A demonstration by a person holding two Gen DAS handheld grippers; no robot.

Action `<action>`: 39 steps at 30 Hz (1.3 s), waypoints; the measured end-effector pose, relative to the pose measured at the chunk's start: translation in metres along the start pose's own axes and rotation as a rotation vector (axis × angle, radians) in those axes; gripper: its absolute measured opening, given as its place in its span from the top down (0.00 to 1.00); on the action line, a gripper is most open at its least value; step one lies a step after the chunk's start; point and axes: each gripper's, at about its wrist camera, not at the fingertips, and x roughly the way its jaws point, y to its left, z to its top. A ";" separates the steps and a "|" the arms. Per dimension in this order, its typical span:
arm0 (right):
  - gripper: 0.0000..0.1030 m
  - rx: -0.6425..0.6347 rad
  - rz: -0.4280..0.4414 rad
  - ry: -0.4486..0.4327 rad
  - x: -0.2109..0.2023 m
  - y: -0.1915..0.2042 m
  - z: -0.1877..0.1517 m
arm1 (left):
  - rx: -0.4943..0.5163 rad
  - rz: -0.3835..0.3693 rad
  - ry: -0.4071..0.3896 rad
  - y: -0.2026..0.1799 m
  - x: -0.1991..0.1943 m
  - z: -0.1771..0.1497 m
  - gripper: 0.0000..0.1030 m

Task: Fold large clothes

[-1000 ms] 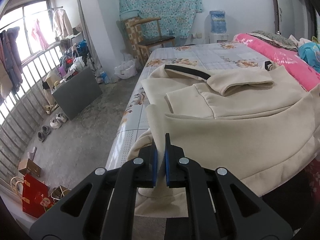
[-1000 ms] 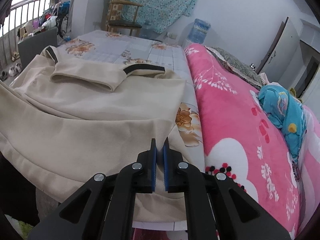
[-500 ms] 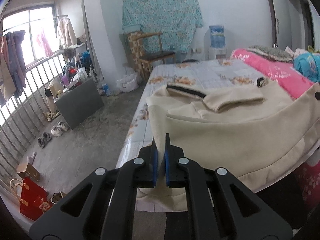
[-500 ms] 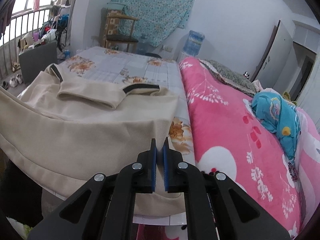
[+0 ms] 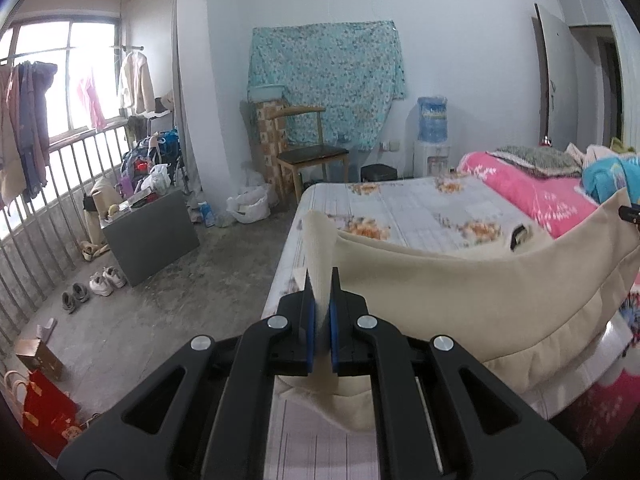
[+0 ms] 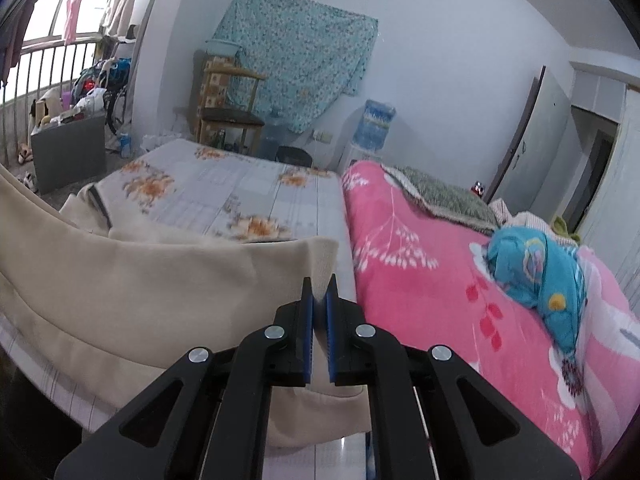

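Each claw, left [image 5: 320, 300] and right [image 6: 319, 300], pinches a hem corner of the cream fleece sweatshirt [image 5: 480, 280], lifted ahead over the floral-sheeted bed [image 5: 420, 208]. Next: carry the hem forward to the collar.

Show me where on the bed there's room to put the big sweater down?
The flowered sheet beyond the beige sweater is bare up to the bed's far end. The pink blanket alongside is crowded with a blue bundle and a grey cushion.
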 end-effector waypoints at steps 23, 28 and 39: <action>0.83 0.149 0.118 0.295 0.240 0.000 0.034 | 0.026 -0.019 0.353 0.011 0.259 0.021 0.69; 0.83 0.144 0.254 0.275 0.171 -0.007 0.013 | -0.064 -0.230 0.366 0.020 0.210 0.000 0.68; 0.87 0.399 0.314 0.451 0.154 -0.060 -0.080 | -0.342 -0.326 0.449 0.078 0.185 -0.078 0.69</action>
